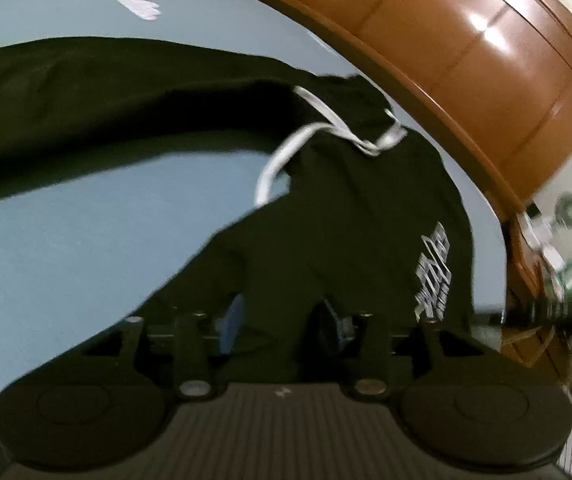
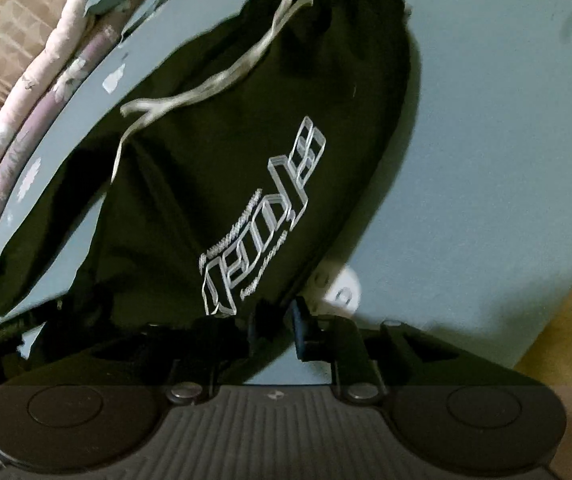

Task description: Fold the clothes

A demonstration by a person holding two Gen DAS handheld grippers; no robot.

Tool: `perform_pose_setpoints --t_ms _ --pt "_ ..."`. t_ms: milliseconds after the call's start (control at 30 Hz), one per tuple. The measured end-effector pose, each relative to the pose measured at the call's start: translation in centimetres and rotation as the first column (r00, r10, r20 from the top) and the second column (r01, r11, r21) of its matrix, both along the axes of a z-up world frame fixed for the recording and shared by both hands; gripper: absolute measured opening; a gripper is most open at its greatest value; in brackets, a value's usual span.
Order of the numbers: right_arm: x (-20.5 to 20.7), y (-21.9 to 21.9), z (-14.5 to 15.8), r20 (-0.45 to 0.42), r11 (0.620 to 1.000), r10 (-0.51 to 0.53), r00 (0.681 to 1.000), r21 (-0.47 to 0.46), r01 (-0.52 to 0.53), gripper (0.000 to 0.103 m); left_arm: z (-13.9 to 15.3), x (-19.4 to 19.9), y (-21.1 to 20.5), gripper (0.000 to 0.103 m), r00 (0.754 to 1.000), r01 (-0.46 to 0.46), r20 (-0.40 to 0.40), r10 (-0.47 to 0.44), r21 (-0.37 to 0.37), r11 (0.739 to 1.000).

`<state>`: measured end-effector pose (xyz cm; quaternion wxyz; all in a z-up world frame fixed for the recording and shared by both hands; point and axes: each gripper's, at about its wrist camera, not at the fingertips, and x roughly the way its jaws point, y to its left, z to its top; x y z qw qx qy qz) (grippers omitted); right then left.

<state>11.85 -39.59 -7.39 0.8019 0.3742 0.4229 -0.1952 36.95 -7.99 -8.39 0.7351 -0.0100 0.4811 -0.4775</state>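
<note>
The dark shorts (image 2: 246, 152) lie on the pale blue bed sheet (image 2: 486, 140), waistband and white drawstring (image 2: 206, 88) pointing away. The left hand-held gripper (image 1: 282, 316) and right hand-held gripper (image 2: 278, 316) are each clamped on the hem.

Left gripper (image 1: 282, 316): black body with a ribbed grey plate in the middle. Beside the plate sit two round black discs, and at its top corners two silver screws. Its fingers (image 1: 232, 316) have blue pads. Right gripper (image 2: 280, 324): the same build, ribbed plate flanked by discs, silver screws, dark blue pads on its fingers (image 2: 300, 320).
</note>
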Motion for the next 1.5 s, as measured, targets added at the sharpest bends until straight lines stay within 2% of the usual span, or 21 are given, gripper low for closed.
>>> perform_pose_setpoints --t_ms 100,200,267,367,500,567,633,733,767,867,1033,1067,1100,1367,1433,1467,1500 --pt "-0.1 -0.9 2.4 0.038 0.998 -0.013 0.999 -0.066 0.015 0.025 1.1 0.4 0.4 0.046 0.999 0.035 -0.022 -0.035 -0.023 0.999" --pt "1.2 -1.2 4.4 0.118 0.995 0.014 0.993 -0.101 -0.002 0.026 2.0 2.3 1.2 0.046 0.998 -0.06 -0.007 0.059 -0.078 0.995" --pt "3.2 -0.7 4.4 0.156 0.994 0.072 0.985 -0.09 -0.059 0.026 2.1 3.8 1.6 0.046 0.992 -0.126 -0.017 0.125 -0.095 0.987" --pt "7.5 1.1 3.6 0.18 0.979 0.2 0.963 -0.084 -0.188 0.024 0.9 4.9 1.7 0.044 0.984 -0.165 -0.079 0.159 -0.076 0.983" --pt "12.9 3.2 2.9 0.202 0.935 0.351 0.914 -0.121 -0.333 0.024 0.2 3.5 2.1 0.044 0.988 -0.125 -0.099 0.12 -0.05 0.991" --pt "14.9 3.8 2.5 0.192 0.918 0.395 0.898 -0.125 -0.377 0.024 -0.1 2.8 2.3 0.045 0.989 -0.105 -0.109 0.1 -0.038 0.994" --pt "16.2 4.0 1.5 0.145 0.902 0.426 0.893 -0.149 -0.406 0.024 -0.4 2.2 2.5 0.045 0.989 -0.084 -0.12 0.081 -0.025 0.996" --pt "15.5 3.6 -0.6 0.058 0.9 0.428 0.902 -0.115 -0.42 0.022 0.0 1.6 2.6 0.045 0.992 -0.054 -0.116 0.051 -0.03 0.998" --pt "14.9 3.4 -1.2 0.033 0.902 0.423 0.905 -0.105 -0.418 0.013 0.3 1.9 2.6 0.045 0.992 -0.053 -0.115 0.048 -0.044 0.998" --pt "12.5 1.8 -1.6 0.054 0.928 0.373 0.926 -0.041 -0.371 0.006 1.3 2.9 2.5 0.045 0.993 -0.054 -0.113 0.044 -0.088 0.995" --pt "10.3 1.3 -2.1 0.062 0.945 0.327 0.943 -0.011 -0.327 0.005 1.5 6.2 0.1 0.043 0.988 -0.091 -0.141 0.067 -0.171 0.981" --pt "10.1 1.2 -2.1 0.068 0.948 0.317 0.946 -0.003 -0.317 0.005 1.3 6.7 -0.8 0.04 0.988 -0.086 -0.144 0.06 -0.179 0.98" --pt "9.8 1.1 -2.2 0.075 0.952 0.306 0.949 0.005 -0.307 0.005 0.8 7.2 -1.6 0.036 0.987 -0.081 -0.15 0.054 -0.175 0.981" --pt "9.9 1.6 -2.5 0.093 0.957 0.287 0.953 -0.001 -0.289 0.005 -2.4 10.8 -8.5 0.036 0.98 -0.035 -0.197 0.006 -0.142 0.989" --pt "9.9 1.5 -2.7 0.107 0.961 0.275 0.956 0.012 -0.278 0.005 -2.4 11.1 -9.8 0.035 0.986 -0.013 -0.166 -0.01 -0.132 0.991" --pt "9.9 1.5 -2.7 0.112 0.962 0.269 0.956 0.019 -0.273 0.005 -2.4 11.3 -10.2 0.029 0.988 -0.011 -0.153 -0.008 -0.126 0.992" --pt "10.0 1.4 -2.8 0.115 0.962 0.267 0.957 0.023 -0.271 0.005 -2.3 11.6 -10.6 0.012 0.989 -0.011 -0.148 -0.008 -0.124 0.992"
